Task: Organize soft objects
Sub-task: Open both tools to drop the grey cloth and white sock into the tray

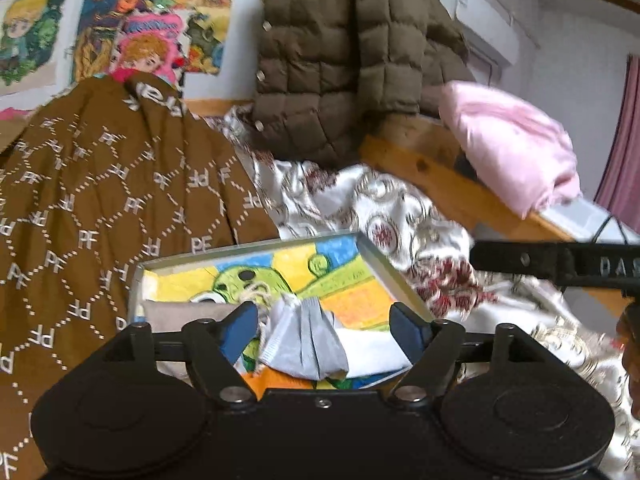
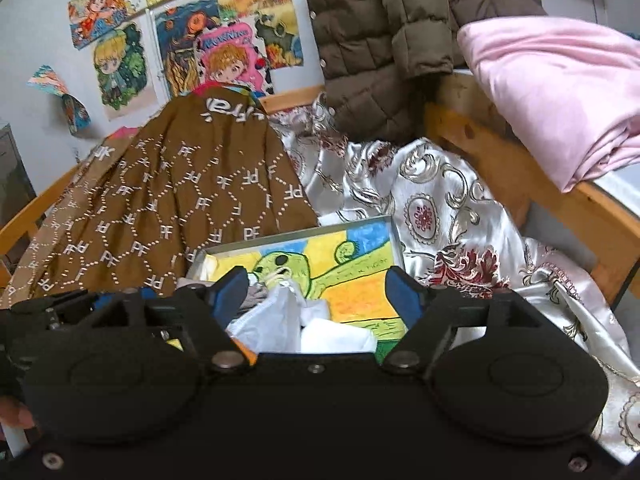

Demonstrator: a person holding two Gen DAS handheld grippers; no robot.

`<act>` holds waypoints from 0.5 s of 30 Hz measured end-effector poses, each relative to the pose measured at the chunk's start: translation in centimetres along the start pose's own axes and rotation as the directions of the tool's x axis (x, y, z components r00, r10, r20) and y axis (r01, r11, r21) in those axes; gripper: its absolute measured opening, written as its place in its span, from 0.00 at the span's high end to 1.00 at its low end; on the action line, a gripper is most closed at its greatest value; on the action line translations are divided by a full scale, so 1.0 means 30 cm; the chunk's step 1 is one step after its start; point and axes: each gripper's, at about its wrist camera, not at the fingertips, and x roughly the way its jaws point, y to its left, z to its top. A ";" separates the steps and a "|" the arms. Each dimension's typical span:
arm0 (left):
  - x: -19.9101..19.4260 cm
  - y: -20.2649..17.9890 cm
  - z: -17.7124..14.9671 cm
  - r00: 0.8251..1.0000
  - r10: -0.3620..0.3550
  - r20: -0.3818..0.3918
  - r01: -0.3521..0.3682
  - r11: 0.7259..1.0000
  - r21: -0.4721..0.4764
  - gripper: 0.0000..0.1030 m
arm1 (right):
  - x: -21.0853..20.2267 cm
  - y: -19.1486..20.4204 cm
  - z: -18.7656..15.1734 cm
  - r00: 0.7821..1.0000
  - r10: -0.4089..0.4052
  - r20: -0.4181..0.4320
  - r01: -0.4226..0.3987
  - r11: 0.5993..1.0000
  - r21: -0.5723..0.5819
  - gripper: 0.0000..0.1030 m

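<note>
Two pairs of black tongs with blue pads hover over a shallow tray (image 1: 370,250) lined with a bright child's drawing, resting on a bed. The left tongs (image 1: 324,322) are spread wide, holding nothing; directly between and just below their tips lies a small grey drawstring pouch (image 1: 306,344), crumpled, with its cord (image 1: 256,294) loose just ahead. Left of those tips, a folded beige cloth (image 1: 180,314) also sits in the tray. The right tongs (image 2: 316,292) are likewise spread and empty, poised over white fabric (image 2: 280,324) in the same tray.

Ahead and to the left, a brown patterned garment (image 1: 100,200) lies draped across the bed. Ahead and right, a silvery patterned bedspread (image 1: 400,216) is rumpled. Farther ahead hangs a quilted olive jacket (image 1: 340,60), and a pink folded cloth (image 1: 508,140) rests on the wooden bed frame (image 1: 420,164).

Judging by this, a few small soft items are already gathered in the tray, but they look unfolded, and the larger pieces remain unsorted.
</note>
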 end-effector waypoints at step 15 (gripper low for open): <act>-0.315 0.018 -0.019 0.983 0.024 0.181 -0.009 0.996 -0.083 0.09 | -0.397 0.196 -0.083 0.991 0.018 0.134 -0.013 0.999 -0.037 0.03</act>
